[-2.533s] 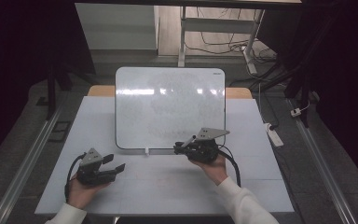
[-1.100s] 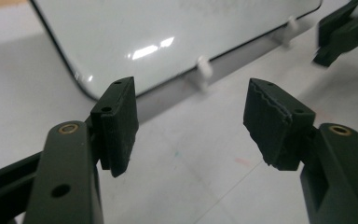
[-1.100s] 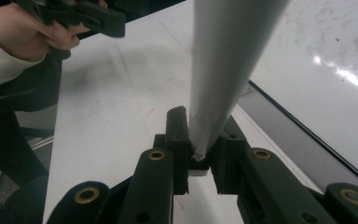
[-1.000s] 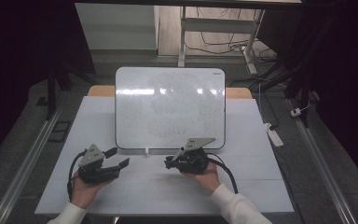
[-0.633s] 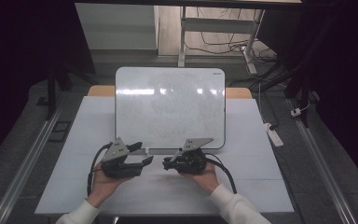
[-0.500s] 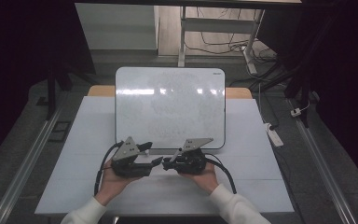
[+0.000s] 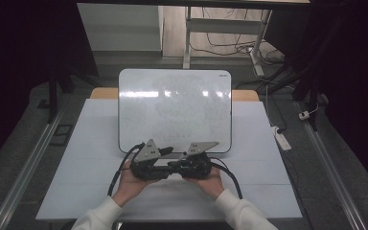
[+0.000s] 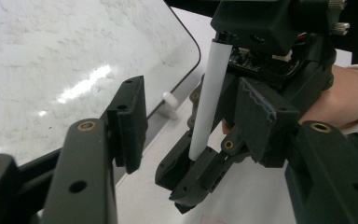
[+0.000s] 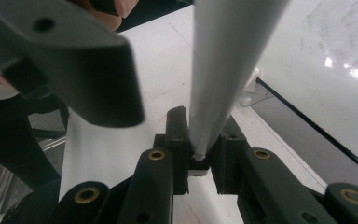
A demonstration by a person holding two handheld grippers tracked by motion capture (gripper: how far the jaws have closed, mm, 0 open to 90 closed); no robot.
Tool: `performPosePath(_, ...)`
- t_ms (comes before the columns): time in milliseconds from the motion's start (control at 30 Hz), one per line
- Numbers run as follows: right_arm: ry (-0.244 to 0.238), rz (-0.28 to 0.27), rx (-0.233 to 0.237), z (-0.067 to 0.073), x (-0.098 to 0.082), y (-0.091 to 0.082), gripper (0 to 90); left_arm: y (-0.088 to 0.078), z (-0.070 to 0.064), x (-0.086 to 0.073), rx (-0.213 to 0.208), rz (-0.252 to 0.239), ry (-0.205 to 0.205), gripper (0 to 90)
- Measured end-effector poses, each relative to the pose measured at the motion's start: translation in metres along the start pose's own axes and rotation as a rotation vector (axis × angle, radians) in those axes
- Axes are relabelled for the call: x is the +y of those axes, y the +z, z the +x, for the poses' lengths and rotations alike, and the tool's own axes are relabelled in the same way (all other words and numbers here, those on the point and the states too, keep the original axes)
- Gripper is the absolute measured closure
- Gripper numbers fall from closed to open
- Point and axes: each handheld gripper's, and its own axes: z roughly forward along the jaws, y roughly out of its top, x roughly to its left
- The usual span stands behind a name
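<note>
the right gripper (image 9: 199, 154) is clenched on one end of a white marker (image 8: 207, 98), its long axis running along the jaws toward the left gripper (image 8: 186, 116) at its 9 o'clock. the left's jaws have just been closing, straddling the far end without pressing. probably presented to pull the cap, though that end is blurred, at the whiteboard (image 7: 175, 108)'s 6 o'clock edge.

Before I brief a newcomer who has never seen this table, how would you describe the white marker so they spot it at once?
Start at the whiteboard on the white table. Just below its near edge the two grippers meet; the right gripper is shut on the marker. It is a slim, plain white cylinder, the one pale thing among the black jaws, with the left gripper closing in around it.
</note>
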Motion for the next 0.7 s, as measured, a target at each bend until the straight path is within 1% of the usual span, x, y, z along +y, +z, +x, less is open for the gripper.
performPosePath(133, 0.001, 0.002, 0.001, -0.0001, -0.0002, 0.0007, 78.2, 0.0035, -0.0002, 0.0006, -0.009, 0.005, 0.005, 48.5)
performPosePath(200, 0.002, 0.002, 0.003, -0.0002, -0.0005, 0.0012, 78.2, 0.0050, -0.0008, 0.0009, -0.014, 0.007, 0.011, 51.4)
performPosePath(333, 0.002, 0.005, 0.002, 0.0003, -0.0006, 0.0015, 78.2, 0.0069, -0.0008, 0.0011, -0.023, 0.009, 0.018, 61.9)
performPosePath(467, 0.003, 0.006, 0.005, 0.0005, -0.0005, 0.0018, 78.2, 0.0087, 0.0000, 0.0010, -0.046, 0.015, 0.024, 73.1)
performPosePath(533, 0.007, 0.009, 0.004, -0.0001, -0.0008, 0.0019, 78.2, 0.0093, -0.0007, 0.0010, -0.041, 0.019, 0.033, 79.2)
performPosePath(600, 0.012, 0.014, 0.007, -0.0004, -0.0012, 0.0021, 78.1, 0.0094, -0.0011, 0.0011, -0.029, 0.027, 0.049, 80.9)
performPosePath(700, 0.016, 0.016, 0.010, -0.0001, -0.0016, 0.0031, 78.1, 0.0086, -0.0005, 0.0009, -0.029, 0.030, 0.049, 81.8)
